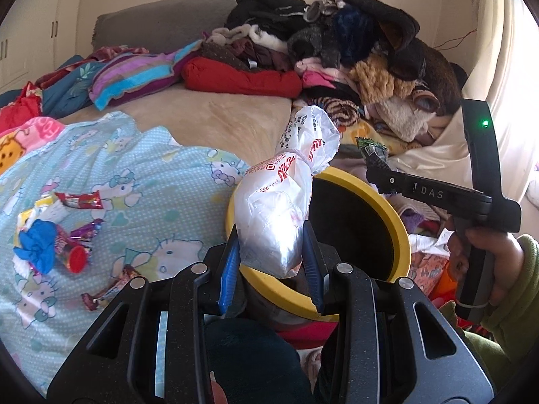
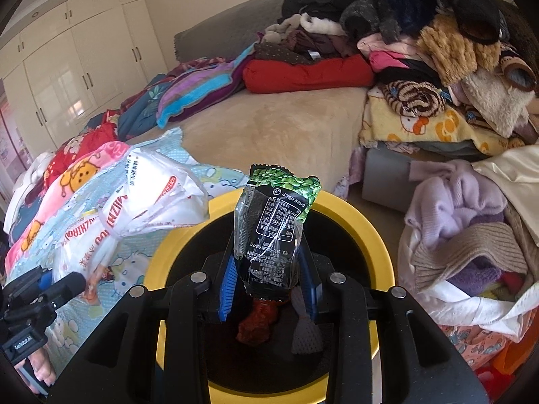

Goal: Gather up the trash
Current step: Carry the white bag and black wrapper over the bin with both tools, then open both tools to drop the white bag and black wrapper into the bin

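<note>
My left gripper point(image 1: 269, 262) is shut on a knotted white plastic bag point(image 1: 279, 208) with red print, held over the near rim of a yellow trash bin point(image 1: 402, 235) with a black inside. My right gripper point(image 2: 269, 272) is shut on a green and black snack wrapper point(image 2: 273, 222), held over the bin's point(image 2: 380, 235) opening. The white bag point(image 2: 134, 208) and the left gripper point(image 2: 50, 289) show at the left of the right wrist view. The right gripper point(image 1: 377, 165) shows at the right of the left wrist view. Brown and white trash point(image 2: 259, 320) lies in the bin.
Several candy wrappers point(image 1: 81, 198), a blue crumpled piece point(image 1: 37, 242) and a red-capped tube point(image 1: 72, 256) lie on a light blue Hello Kitty sheet point(image 1: 151, 202). Piled clothes point(image 1: 337, 40) cover the far bed. A bag of clothes point(image 2: 471, 235) stands right of the bin.
</note>
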`<state>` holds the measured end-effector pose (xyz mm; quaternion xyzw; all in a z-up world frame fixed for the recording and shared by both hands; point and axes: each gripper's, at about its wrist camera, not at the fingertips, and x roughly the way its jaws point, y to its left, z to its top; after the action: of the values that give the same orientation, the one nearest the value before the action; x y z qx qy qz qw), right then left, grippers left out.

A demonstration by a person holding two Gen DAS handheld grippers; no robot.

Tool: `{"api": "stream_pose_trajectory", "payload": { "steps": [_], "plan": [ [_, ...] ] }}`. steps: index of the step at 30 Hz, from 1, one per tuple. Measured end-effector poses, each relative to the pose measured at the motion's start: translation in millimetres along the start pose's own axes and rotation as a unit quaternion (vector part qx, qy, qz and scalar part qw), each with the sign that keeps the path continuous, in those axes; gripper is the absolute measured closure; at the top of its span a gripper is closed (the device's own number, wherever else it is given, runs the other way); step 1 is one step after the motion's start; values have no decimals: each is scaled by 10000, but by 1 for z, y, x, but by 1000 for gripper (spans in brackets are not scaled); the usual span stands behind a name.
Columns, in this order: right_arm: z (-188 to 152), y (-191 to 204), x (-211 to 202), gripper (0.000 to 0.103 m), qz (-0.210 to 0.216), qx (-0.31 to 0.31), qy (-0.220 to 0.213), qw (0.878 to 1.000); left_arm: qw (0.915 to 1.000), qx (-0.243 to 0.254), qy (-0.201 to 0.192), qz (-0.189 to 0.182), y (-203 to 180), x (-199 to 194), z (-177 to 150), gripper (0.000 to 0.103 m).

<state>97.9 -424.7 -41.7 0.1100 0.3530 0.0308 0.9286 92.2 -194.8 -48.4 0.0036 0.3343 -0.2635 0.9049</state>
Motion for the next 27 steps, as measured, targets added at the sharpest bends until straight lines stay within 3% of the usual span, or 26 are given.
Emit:
{"api": "stream_pose_trajectory", "payload": {
  "steps": [16, 21, 25, 27],
  "plan": [
    [-8, -15, 18, 69, -22, 104, 323, 9994, 9981, 274, 545, 26, -21, 62, 5, 74],
    [-8, -20, 20, 63, 14, 189, 379, 9991, 9985, 150, 525, -56, -18, 68, 7, 68],
    [-9, -19, 22, 52, -54, 147, 376, 9992, 9993, -5, 357, -113, -13, 62, 6, 47],
    [-10, -17, 23, 48, -90, 146, 362, 9992, 9995, -114, 236, -146, -10, 57, 7, 29]
  ]
}}
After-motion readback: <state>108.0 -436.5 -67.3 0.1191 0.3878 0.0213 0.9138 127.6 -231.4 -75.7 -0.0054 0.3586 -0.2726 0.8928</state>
